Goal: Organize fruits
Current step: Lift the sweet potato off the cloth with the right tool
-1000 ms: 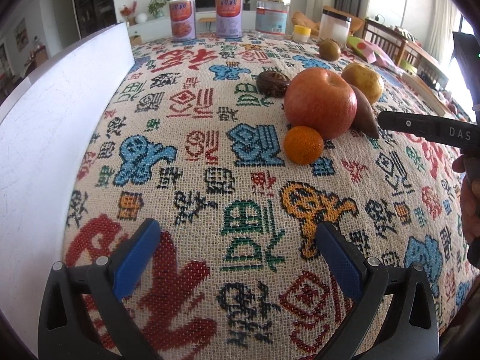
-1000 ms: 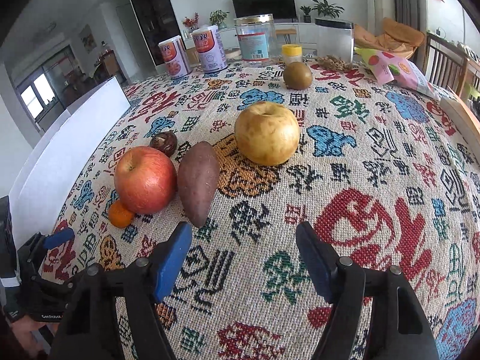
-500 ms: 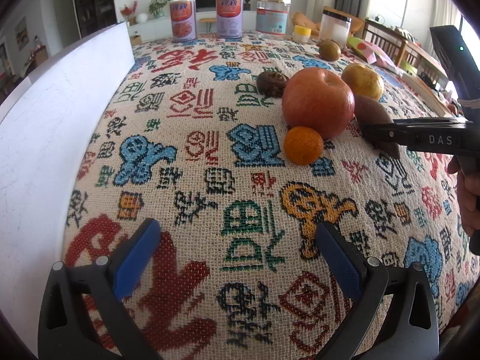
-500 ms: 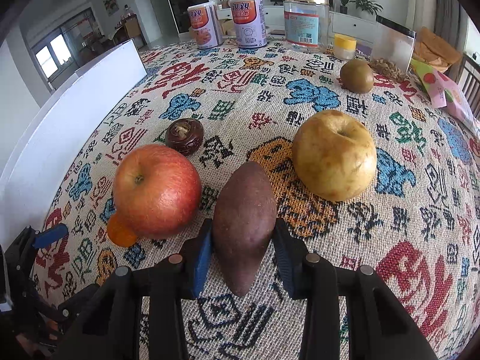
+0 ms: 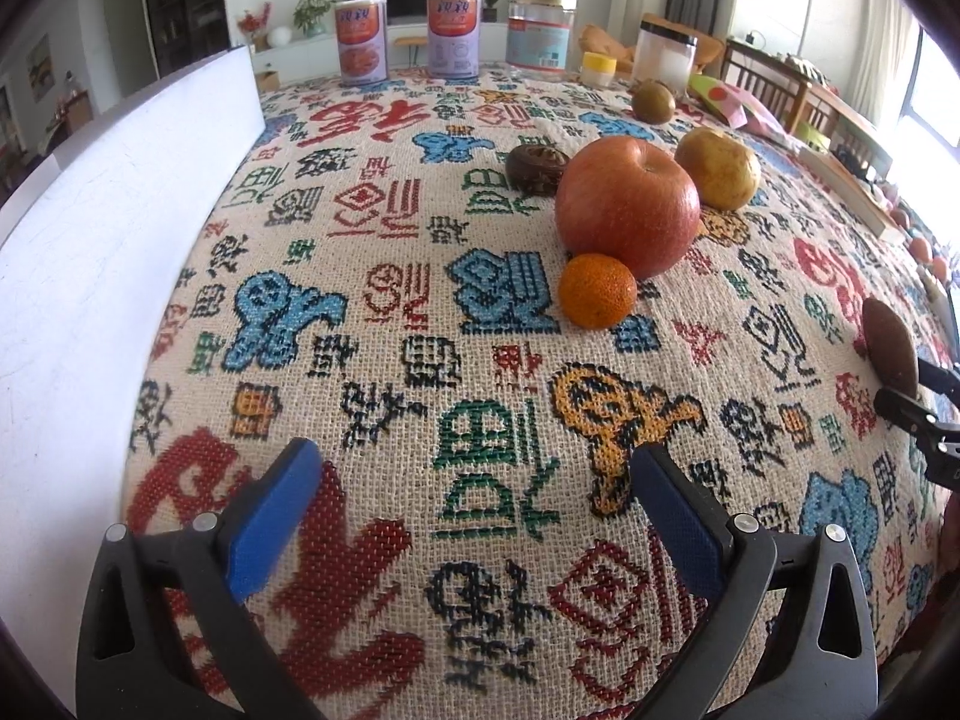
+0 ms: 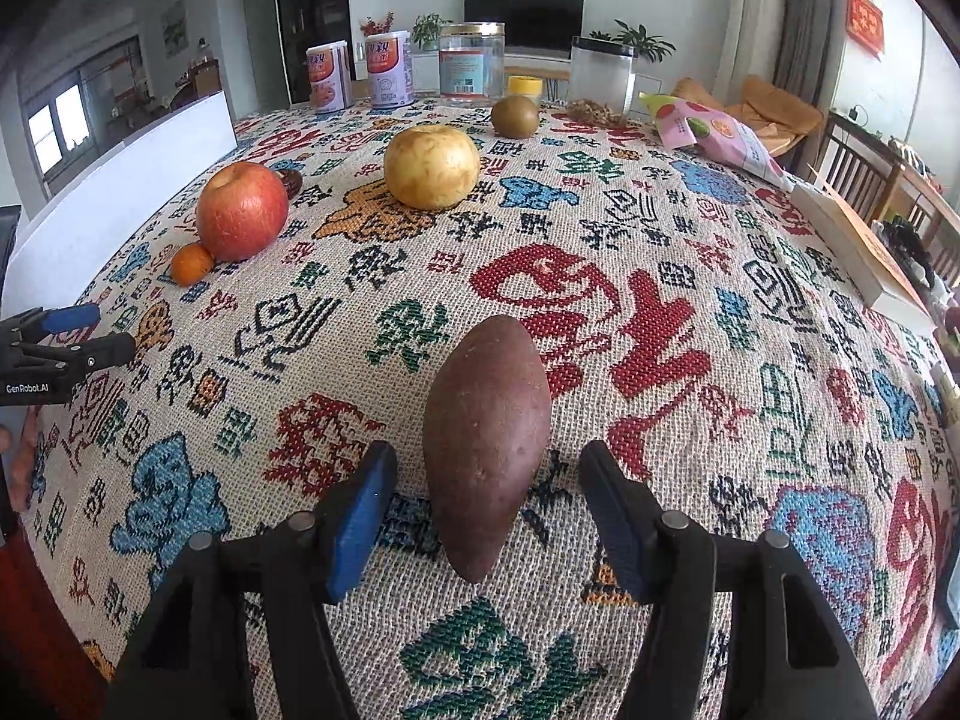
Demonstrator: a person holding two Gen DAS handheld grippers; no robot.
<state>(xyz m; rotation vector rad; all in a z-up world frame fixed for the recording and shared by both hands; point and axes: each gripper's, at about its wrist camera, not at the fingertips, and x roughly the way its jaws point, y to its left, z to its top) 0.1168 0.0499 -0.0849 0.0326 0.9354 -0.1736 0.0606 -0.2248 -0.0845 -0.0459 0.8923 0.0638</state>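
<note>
A table covered in a cream woven cloth with red, blue, green and orange symbols (image 6: 600,240) fills both wrist views.

In the right wrist view, the right gripper (image 6: 489,507) has its blue-padded fingers spread apart, one on each side of a purple-brown, spindle-shaped sweet potato (image 6: 487,438). The sweet potato lies on the cloth between the pads with a gap on both sides, its near tip pointing toward the camera. It sits apart from the other fruit, with bare cloth all around it.

Toward the far left of that view stands a red apple (image 6: 243,219), with a small orange mandarin (image 6: 192,264) touching its near side. A round yellow pear (image 6: 432,166) sits to the right of the apple, apart from it, and a small brown-green kiwi (image 6: 514,116) lies farther back. A dark brown carved round object (image 5: 536,170) rests just behind the apple.

In the left wrist view, the left gripper (image 5: 474,516) hovers over bare cloth with its blue pads wide apart, holding nothing. A broad stretch of cloth separates it from the apple and mandarin.

A white board (image 5: 120,210) stands along the table's left edge. Two orange-and-purple tins (image 5: 408,36), a clear jar (image 5: 537,36) and a frosted canister (image 5: 665,57) line the far edge.
</note>
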